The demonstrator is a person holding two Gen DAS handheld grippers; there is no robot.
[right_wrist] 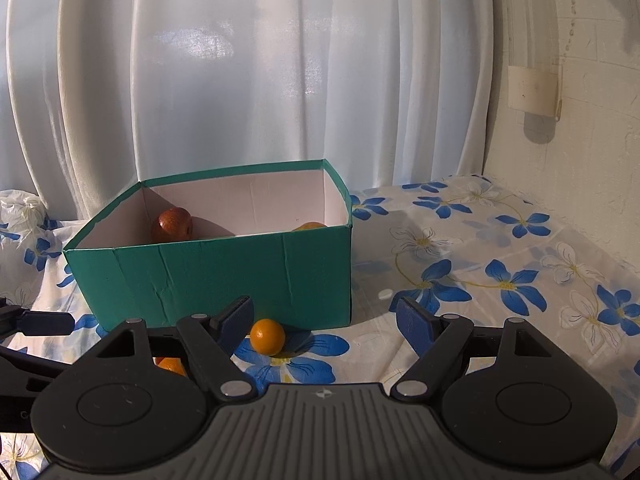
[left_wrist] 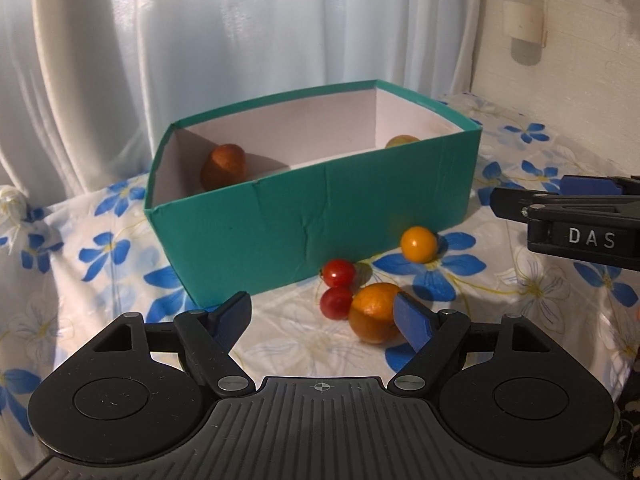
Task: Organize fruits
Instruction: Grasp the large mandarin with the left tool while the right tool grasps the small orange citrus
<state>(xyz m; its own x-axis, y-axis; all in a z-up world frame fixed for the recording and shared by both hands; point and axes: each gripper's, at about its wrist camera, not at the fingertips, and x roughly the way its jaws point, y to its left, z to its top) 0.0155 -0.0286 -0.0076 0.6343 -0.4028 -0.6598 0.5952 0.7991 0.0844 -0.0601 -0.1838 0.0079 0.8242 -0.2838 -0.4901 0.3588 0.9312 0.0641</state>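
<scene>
A teal box [left_wrist: 312,216] stands on the flowered tablecloth; it also shows in the right wrist view [right_wrist: 224,276]. Inside lie a brown fruit [left_wrist: 223,166] and a yellowish fruit [left_wrist: 402,141]. In front of the box lie two red cherry tomatoes [left_wrist: 338,273] [left_wrist: 335,303], a large orange [left_wrist: 374,318] and a small orange [left_wrist: 419,244]. My left gripper [left_wrist: 322,316] is open and empty, its right pad [left_wrist: 412,322] beside the large orange. My right gripper [right_wrist: 326,322] is open and empty, the small orange [right_wrist: 267,337] just beyond its left pad [right_wrist: 236,322].
White curtains hang behind the table. A white wall with a plastic tube [right_wrist: 532,40] bounds the right side. The right gripper shows at the right edge of the left wrist view [left_wrist: 572,216]. A crumpled white bag [right_wrist: 20,208] lies at the far left.
</scene>
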